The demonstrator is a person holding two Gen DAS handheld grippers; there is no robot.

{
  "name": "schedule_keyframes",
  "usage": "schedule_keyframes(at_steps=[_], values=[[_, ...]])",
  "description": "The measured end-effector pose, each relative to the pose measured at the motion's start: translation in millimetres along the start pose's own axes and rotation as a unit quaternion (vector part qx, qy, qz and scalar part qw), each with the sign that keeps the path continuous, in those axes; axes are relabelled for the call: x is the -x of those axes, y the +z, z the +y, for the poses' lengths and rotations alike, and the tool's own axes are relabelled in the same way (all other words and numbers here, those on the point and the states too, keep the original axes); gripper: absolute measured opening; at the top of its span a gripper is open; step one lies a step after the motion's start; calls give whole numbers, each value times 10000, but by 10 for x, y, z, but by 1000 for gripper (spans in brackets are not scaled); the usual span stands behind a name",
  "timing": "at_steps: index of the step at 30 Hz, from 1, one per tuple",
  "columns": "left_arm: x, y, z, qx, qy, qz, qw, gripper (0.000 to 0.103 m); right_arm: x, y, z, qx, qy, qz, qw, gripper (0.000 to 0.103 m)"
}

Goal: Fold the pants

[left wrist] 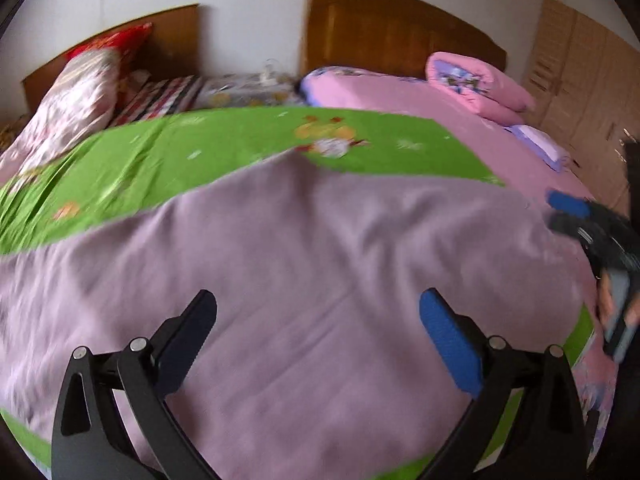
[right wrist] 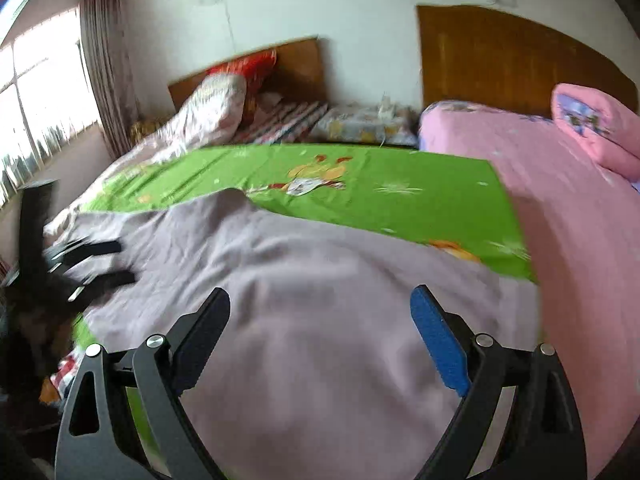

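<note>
The pants (left wrist: pixel 320 280) lie spread, seemingly flat, across the bed's (left wrist: pixel 460 100) near edge for folding; both tongs, left (left wrist: pixel 318 312) and right (right wrist: pixel 320 312), hover open, empty.

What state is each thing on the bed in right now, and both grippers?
Mauve fabric pants: spread out on the green sheet, wrinkled, not held.
Green cartoon-print sheet: lying flat under the pants.
Pink quilt: rolled up by the headboard.
Left gripper: open, empty.
Right gripper: open, empty.

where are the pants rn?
The pants lie spread on the green sheet at the bed's near edge, filling both wrist views' foreground, left of the pink bedding.
</note>
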State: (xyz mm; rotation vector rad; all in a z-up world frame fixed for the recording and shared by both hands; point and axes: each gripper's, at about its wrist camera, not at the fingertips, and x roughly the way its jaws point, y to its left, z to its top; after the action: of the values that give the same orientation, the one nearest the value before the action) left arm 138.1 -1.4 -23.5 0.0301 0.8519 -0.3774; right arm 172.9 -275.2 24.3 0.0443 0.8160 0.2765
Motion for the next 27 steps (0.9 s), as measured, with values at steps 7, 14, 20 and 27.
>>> schedule_keyframes(at_steps=[7, 14, 20, 27], values=[[628, -453, 1185, 949, 514, -473, 9930, 101, -539, 61, 1066, 388, 536, 514, 9965, 88], [753, -918, 2441, 2109, 878, -227, 9733, 101, -985, -129, 2196, 1160, 936, 799, 9856, 88], [865, -1013, 2443, 1860, 931, -326, 9776, 100, -1104, -311, 2486, 1722, 789, 1275, 9736, 93], [1425, -1267, 3127, 3249, 1065, -1361, 9298, 100, -789, -4, 2705, 1722, 950, 490, 9792, 93]])
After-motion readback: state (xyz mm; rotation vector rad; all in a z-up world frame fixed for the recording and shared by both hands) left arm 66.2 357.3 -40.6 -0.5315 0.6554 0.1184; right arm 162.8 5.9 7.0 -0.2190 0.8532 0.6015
